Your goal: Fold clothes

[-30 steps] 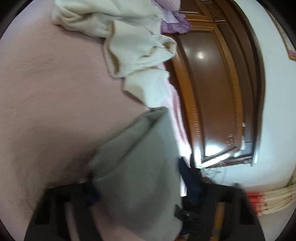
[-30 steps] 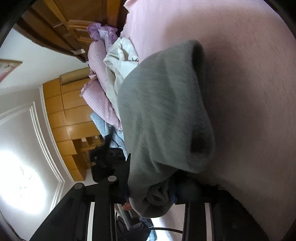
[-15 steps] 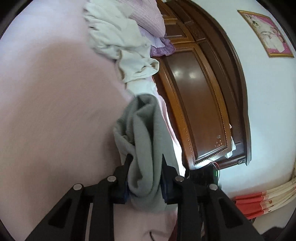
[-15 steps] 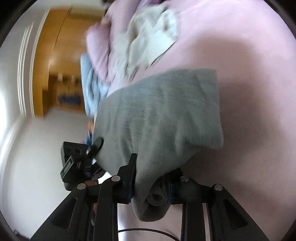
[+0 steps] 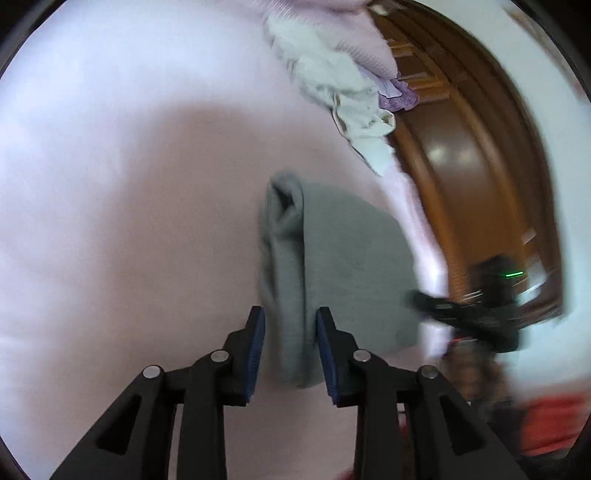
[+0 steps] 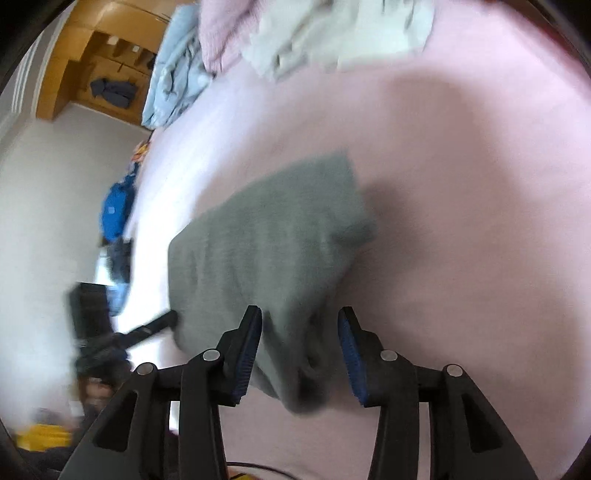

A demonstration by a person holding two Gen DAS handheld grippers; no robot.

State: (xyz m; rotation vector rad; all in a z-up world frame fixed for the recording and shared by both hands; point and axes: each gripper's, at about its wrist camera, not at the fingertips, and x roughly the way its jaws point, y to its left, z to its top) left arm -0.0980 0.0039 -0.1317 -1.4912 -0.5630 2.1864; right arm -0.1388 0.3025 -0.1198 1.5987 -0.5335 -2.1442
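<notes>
On the pink bed (image 5: 110, 221), left wrist view: grey garment (image 5: 332, 266) lies folded into a thick pad, near the bed's right edge. Left gripper (image 5: 290, 343) sits at its near edge, fingers (image 5: 255, 350) spread apart with a rolled grey fold between them; small gaps show at both pads, so no clamp on the cloth. Far end of the garment shows a rounded, bunched fold. Beyond it, a pile of cream clothes (image 5: 343, 96) and a pink-purple checked piece (image 5: 354, 44) sit at the far bed edge, well apart from the grey one. Brown wooden wardrobe (image 5: 461, 166) runs along the right. Right gripper (image 5: 476, 314) shows here as a blurred black shape at the garment's right corner; its state is unreadable from this angle.

Right wrist view: same grey garment (image 6: 273, 251) flat on the bed (image 6: 461, 221), blurred. Right gripper (image 6: 299, 350) hangs over the near corner, fingers (image 6: 351, 354) wide apart, cloth between them but not pinched. Left gripper (image 6: 147, 328) shows as a black blur at the garment's left edge. Cream clothes (image 6: 332, 33), a pink piece (image 6: 221, 37) and light blue fabric (image 6: 177, 74) are piled at the far end. Blue bag (image 6: 116, 210) sits beside the bed on the left.
</notes>
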